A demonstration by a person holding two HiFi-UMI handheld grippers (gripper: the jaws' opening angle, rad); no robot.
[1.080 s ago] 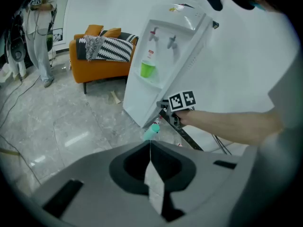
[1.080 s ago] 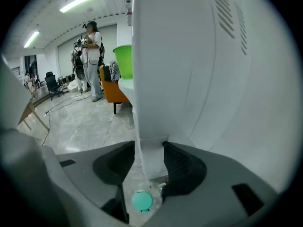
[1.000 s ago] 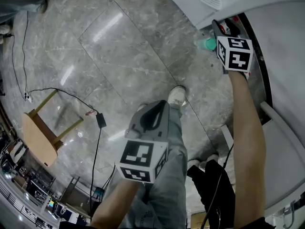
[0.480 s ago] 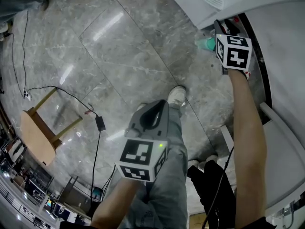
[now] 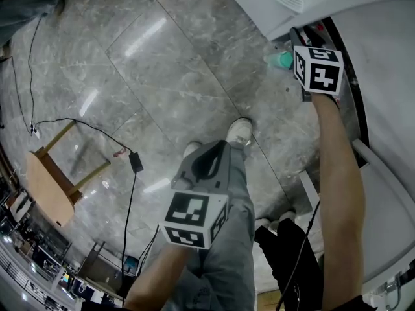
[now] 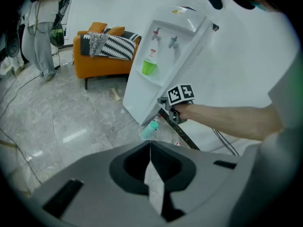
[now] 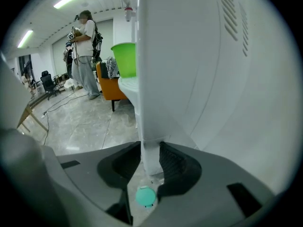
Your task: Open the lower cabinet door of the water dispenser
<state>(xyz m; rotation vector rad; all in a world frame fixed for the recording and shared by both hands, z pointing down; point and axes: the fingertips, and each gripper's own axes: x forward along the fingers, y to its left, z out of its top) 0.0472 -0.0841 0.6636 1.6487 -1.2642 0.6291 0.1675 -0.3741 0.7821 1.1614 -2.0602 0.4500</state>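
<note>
**Right gripper** (image 7: 151, 148): you hold it low, at the side edge of the dispenser (image 6: 163, 65), pointing downward. Its jaws have just been closing. A narrow white vertical edge stands between them, and a pad touches it on each side, so the gripper has hold of it. I read that edge as the lower door (image 7: 150, 161). I can't tell whether the door sits flush or ajar.

**Left gripper** (image 6: 150, 144): the jaws are fully together with nothing in them. You hold it in the air over your legs, well apart from the dispenser and pointing down toward it.

**Dispenser**: white, standing on the floor (image 5: 162, 76). It has two taps high on the front and a green cup (image 6: 149, 67) on the ledge under them. The door is the front part below that ledge.

**Teal bottle** (image 5: 281, 59): it sits on the floor just beside the dispenser's foot, under the right gripper. In the right gripper view its round end shows just past the jaw tips, not between them.

**Rest of the floor**:
- A black cable (image 5: 129, 206) and a wooden stool (image 5: 47, 186) are well apart on your left.
- An orange sofa (image 6: 102, 60) with a striped cushion stands beyond the dispenser.
- A person (image 7: 84, 51) stands near the sofa.
</note>
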